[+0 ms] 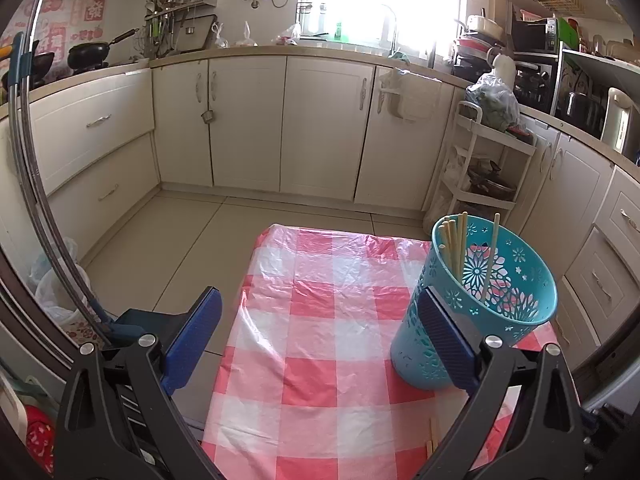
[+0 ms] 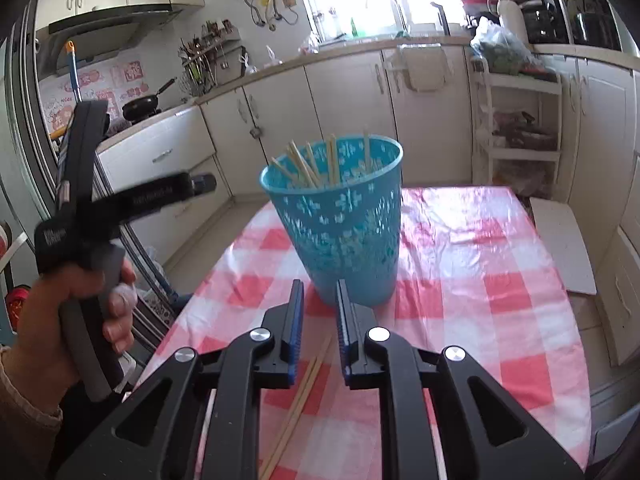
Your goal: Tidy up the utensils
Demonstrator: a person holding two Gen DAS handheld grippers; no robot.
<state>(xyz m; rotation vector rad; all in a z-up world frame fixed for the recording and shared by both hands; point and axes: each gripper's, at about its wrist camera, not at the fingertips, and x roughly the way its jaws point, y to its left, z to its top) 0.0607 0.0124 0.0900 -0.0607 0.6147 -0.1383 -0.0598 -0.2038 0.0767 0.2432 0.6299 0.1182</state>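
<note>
A teal perforated basket (image 1: pixel 504 304) (image 2: pixel 340 232) stands on the red-and-white checked tablecloth (image 1: pixel 320 360) (image 2: pixel 480 300) and holds several wooden chopsticks (image 1: pixel 454 240) (image 2: pixel 308 164). My left gripper (image 1: pixel 320 340) is wide open and empty, its right finger just in front of the basket's left side. My right gripper (image 2: pixel 320 332) is partly open and empty, low over two loose chopsticks (image 2: pixel 304 396) that lie on the cloth in front of the basket. Chopstick ends (image 1: pixel 431 440) show at the bottom of the left wrist view. The left gripper in a hand (image 2: pixel 100 216) shows at left in the right wrist view.
Cream kitchen cabinets (image 1: pixel 248 120) run around the room. A white shelf trolley (image 1: pixel 480 168) (image 2: pixel 520 120) stands beyond the table's far right. A white board (image 2: pixel 560 248) leans beside the table's right edge. Plastic bags (image 1: pixel 56 280) lie on the floor at left.
</note>
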